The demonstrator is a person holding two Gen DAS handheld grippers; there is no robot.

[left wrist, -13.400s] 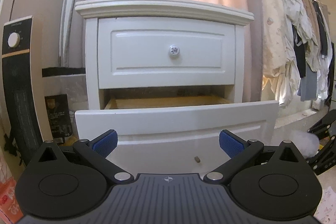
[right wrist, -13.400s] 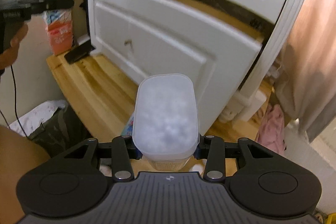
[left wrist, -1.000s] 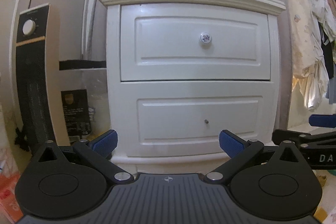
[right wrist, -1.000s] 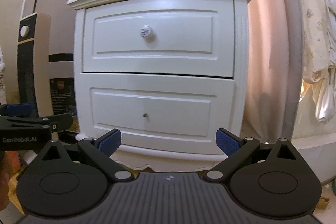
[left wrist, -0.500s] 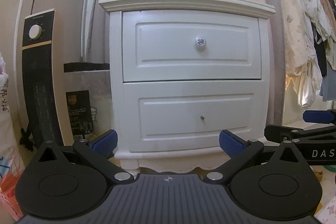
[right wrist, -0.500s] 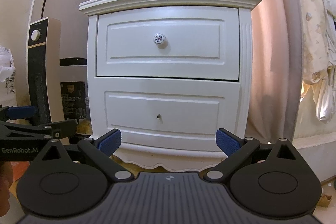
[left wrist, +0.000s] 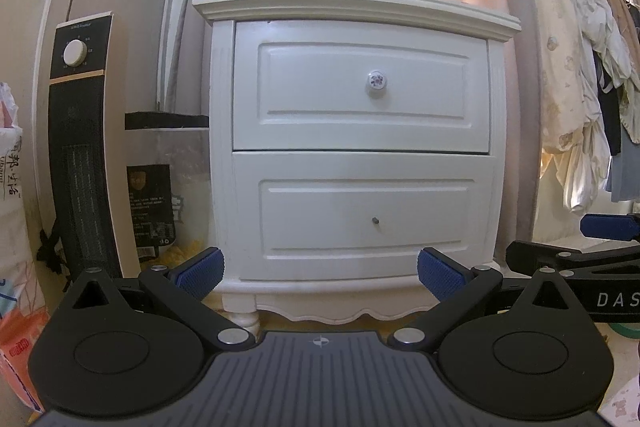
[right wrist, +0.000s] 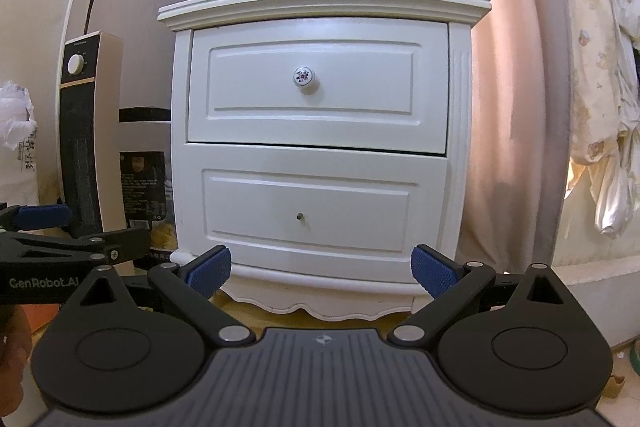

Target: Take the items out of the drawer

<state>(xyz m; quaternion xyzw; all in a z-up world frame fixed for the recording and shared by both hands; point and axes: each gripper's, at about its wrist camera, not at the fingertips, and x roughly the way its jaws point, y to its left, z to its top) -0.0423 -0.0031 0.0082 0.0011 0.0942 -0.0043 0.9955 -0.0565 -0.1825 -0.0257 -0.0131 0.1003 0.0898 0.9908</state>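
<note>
Drawer [left wrist: 362,223] sits shut, well beyond both grippers' spread, empty jaws.

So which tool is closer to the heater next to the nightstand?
Left. The left tool sits just right of the heater; the right tool is farther right, with the left tool between it and the heater.

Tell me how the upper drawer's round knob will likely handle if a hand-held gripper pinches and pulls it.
The knob looks glazed and rounded, so pads may slip. It is small, offering little purchase. The upper drawer sits shut, slightly skewed on the right, and might bind.
</note>
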